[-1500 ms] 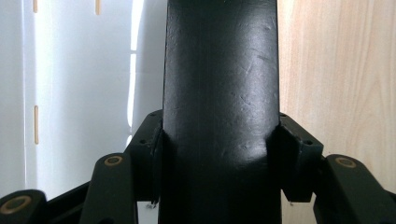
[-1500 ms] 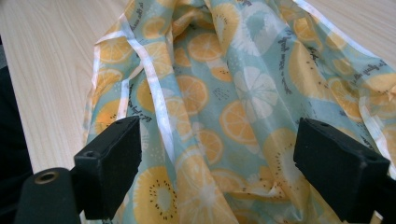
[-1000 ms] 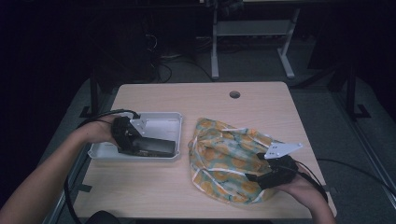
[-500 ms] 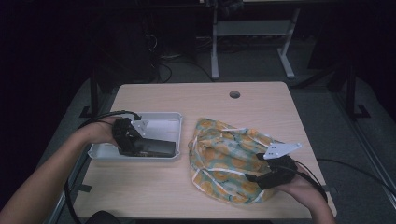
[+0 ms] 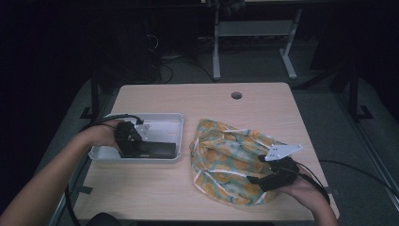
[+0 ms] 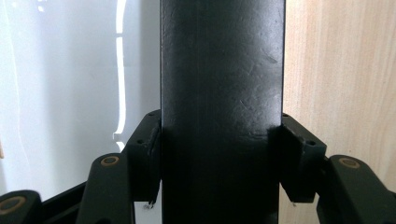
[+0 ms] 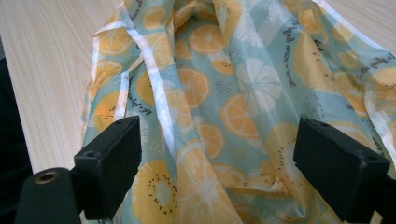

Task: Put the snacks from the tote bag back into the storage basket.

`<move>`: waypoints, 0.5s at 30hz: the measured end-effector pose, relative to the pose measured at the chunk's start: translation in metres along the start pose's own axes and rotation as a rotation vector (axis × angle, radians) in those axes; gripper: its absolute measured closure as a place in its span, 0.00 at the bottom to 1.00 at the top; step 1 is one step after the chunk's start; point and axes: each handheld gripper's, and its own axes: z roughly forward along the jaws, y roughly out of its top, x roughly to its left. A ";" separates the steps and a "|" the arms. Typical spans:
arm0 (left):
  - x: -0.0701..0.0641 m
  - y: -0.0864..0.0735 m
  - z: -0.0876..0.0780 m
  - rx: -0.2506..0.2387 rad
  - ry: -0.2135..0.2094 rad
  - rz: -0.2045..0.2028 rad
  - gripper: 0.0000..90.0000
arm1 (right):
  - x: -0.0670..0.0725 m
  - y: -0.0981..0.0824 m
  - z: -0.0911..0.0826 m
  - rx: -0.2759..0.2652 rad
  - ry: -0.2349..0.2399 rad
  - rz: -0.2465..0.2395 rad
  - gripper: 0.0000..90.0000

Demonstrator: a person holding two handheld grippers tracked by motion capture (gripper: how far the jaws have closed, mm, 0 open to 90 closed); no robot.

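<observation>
Setting: dim room, light wooden table (image 5: 202, 103).
Landmark: white shallow plastic tray (image 5: 160, 123), at the table's left.
Item: flat black rectangular block (image 5: 153, 149), inside the tray along its near wall, long axis running along that wall.
Left gripper (image 5: 136, 141): jaws clamped across the block's width; nearer hand.
Cloth: orange-slice-print teal fabric bag (image 5: 230, 160), right of the tray.
Right gripper (image 5: 263, 179): jaws wide, over the cloth's near edge, holding nothing.

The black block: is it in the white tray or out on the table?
In. The black block lies inside the white tray, along its near wall, left gripper jaws clamped on it.
</observation>
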 end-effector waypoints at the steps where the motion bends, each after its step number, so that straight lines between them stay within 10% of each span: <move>1: 0.000 -0.001 0.001 -0.001 -0.002 -0.006 0.45 | 0.000 0.000 0.000 0.001 0.001 -0.001 0.16; 15: -0.006 -0.016 -0.024 -0.143 0.033 -0.073 0.37 | -0.001 0.003 0.004 0.003 0.016 -0.010 0.16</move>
